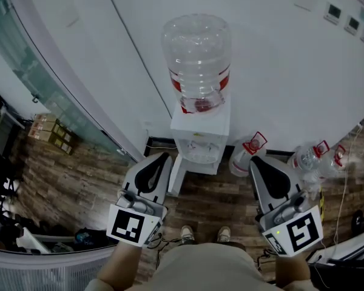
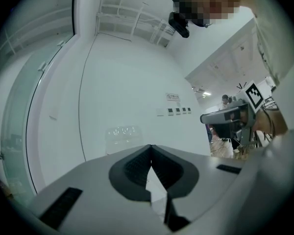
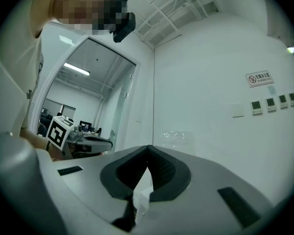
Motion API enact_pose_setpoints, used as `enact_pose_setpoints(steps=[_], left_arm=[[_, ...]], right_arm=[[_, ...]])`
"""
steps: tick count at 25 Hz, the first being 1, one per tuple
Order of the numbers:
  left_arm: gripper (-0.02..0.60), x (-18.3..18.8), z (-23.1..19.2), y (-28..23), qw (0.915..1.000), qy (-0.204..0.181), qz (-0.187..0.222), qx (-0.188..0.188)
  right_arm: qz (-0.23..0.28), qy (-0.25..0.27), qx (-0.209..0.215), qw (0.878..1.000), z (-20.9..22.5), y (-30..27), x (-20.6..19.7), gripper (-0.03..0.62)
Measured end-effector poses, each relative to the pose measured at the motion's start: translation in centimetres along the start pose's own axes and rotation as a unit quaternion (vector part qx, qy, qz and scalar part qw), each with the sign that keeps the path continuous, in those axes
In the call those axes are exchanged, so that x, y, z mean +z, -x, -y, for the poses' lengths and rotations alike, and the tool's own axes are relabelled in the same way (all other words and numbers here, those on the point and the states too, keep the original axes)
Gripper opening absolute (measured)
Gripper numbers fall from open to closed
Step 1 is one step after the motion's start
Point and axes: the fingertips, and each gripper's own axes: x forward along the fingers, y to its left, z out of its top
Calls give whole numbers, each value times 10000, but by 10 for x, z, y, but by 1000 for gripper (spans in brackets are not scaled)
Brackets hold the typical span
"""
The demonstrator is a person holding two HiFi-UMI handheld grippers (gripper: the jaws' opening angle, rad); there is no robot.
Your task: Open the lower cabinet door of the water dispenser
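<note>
left claw (image 1: 163, 158): clenched, tips together, nothing between
right claw (image 1: 259, 161): clenched, empty
water dispenser (image 1: 200, 139): against the white wall (image 1: 279, 71), ahead of and between both claws, touching neither
lower cabinet door: low on the dispenser, mostly hidden from above, open or closed unclear
bottle (image 1: 196, 59): upright on the dispenser
</note>
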Motion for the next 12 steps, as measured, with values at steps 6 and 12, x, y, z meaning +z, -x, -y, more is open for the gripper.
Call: enact_pose_setpoints(steps=[6, 12], left_arm=[[6, 1, 7, 0, 10000, -30, -21, -54], [6, 1, 14, 5, 9999, -11, -98, -113]], right_arm=[[-52, 35, 66, 10000, -1, 2, -2, 8], [-110, 120, -82, 9998, 7, 10, -4, 8]])
